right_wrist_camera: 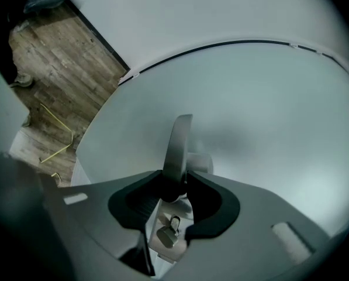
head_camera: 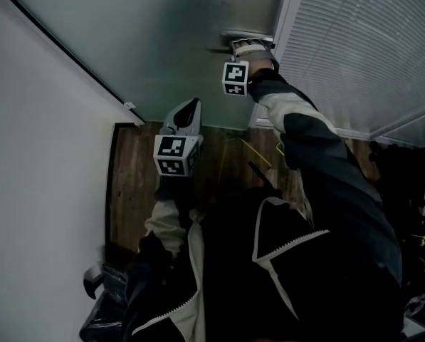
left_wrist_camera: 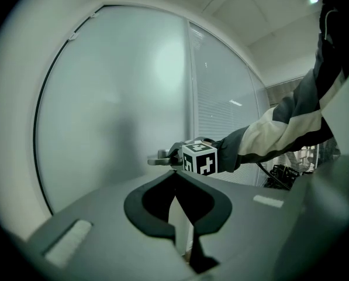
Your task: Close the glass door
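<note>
Right tongs (right_wrist_camera: 175, 184) gripping level lever handle (right_wrist_camera: 180, 139) of glass door (right_wrist_camera: 268, 116), left tongs (left_wrist_camera: 175, 175) closed, empty

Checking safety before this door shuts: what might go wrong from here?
The right gripper grips the thin handle only at its jaw tips, so it may slip off. The left gripper, shut and empty, points at the door nearby and might knock the glass.

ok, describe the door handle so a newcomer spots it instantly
Find the frosted glass door beside the blinds. On its edge nearest the blinds sits the handle, a flat grey metal lever, clamped in the right gripper. It's the long lever; the small lock knob sits close beside it.
</note>
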A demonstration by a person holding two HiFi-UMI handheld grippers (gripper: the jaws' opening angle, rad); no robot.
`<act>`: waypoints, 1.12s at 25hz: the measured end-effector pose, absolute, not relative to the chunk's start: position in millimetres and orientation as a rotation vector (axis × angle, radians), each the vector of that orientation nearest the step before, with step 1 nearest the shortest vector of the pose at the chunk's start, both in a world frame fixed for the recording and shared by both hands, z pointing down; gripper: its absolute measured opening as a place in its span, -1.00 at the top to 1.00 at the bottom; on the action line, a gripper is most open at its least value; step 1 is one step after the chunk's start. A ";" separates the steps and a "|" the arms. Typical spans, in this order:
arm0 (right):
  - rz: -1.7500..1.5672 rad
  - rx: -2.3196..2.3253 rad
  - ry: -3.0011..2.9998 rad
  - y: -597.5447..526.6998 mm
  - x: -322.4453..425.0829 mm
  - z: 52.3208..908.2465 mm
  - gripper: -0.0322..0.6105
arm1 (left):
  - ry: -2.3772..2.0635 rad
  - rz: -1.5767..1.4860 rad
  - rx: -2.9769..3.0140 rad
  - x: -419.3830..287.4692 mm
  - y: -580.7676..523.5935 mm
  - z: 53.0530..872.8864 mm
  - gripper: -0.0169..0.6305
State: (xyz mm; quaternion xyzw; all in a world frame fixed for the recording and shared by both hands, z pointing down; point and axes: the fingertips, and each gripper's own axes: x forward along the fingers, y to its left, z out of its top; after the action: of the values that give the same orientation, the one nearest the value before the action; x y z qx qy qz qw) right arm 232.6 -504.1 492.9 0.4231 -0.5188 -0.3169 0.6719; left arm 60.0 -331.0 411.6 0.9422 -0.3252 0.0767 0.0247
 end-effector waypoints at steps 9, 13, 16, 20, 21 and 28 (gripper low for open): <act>-0.710 0.931 -1.138 -543.2 261.5 495.8 0.51 | -1.097 0.285 2.853 47.9 -338.9 424.3 0.95; -0.722 0.939 -1.143 -550.3 265.2 492.9 0.50 | -1.094 0.307 2.852 50.4 -335.1 426.3 0.95; -0.728 0.936 -1.142 -554.4 266.0 491.5 0.50 | -1.103 0.320 2.841 48.7 -333.8 430.2 0.95; -0.747 0.933 -1.140 -554.4 265.9 491.0 0.48 | -1.126 0.313 2.829 45.9 -335.0 429.4 0.95; -0.748 0.936 -1.141 -554.5 265.8 490.8 0.48 | -1.130 0.313 2.830 45.6 -335.6 428.5 0.95; -0.672 0.971 -1.211 -554.8 264.2 494.4 0.36 | -1.130 0.321 2.823 45.8 -338.4 431.4 0.95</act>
State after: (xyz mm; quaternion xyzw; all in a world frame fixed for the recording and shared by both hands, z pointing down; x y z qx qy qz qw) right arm 264.2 -554.8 494.4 0.4296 -0.5358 -0.2974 0.6632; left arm 45.8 -338.4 431.4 0.9225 -0.3692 0.1049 0.0421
